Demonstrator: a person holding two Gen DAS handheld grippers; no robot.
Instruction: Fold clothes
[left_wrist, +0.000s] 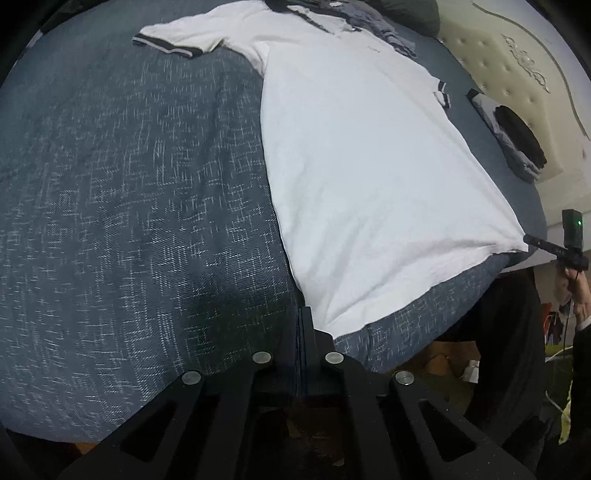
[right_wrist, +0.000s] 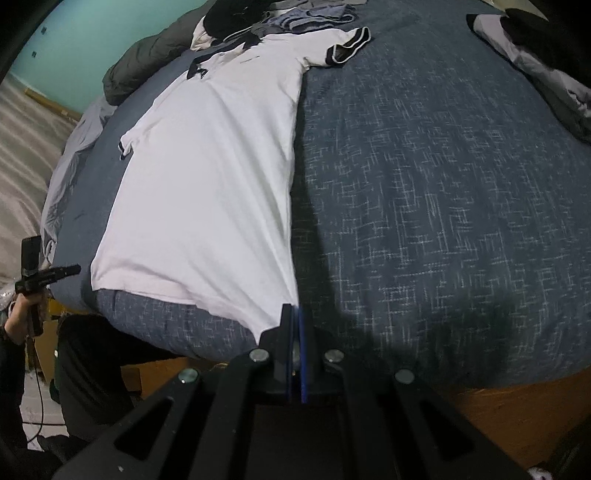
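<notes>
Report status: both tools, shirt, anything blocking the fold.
Left tool and right tool each shut on a hem corner of the white polo shirt. Shirt flat on blue bedspread. Clothes pile crowds the collar.

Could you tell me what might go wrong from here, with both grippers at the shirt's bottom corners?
1. Each grip looks shallow: the left gripper and right gripper pinch only the very corners of the white shirt, so a corner could slip out when lifted.
2. The hem lies at the edge of the bed; a released corner might slide off.
</notes>
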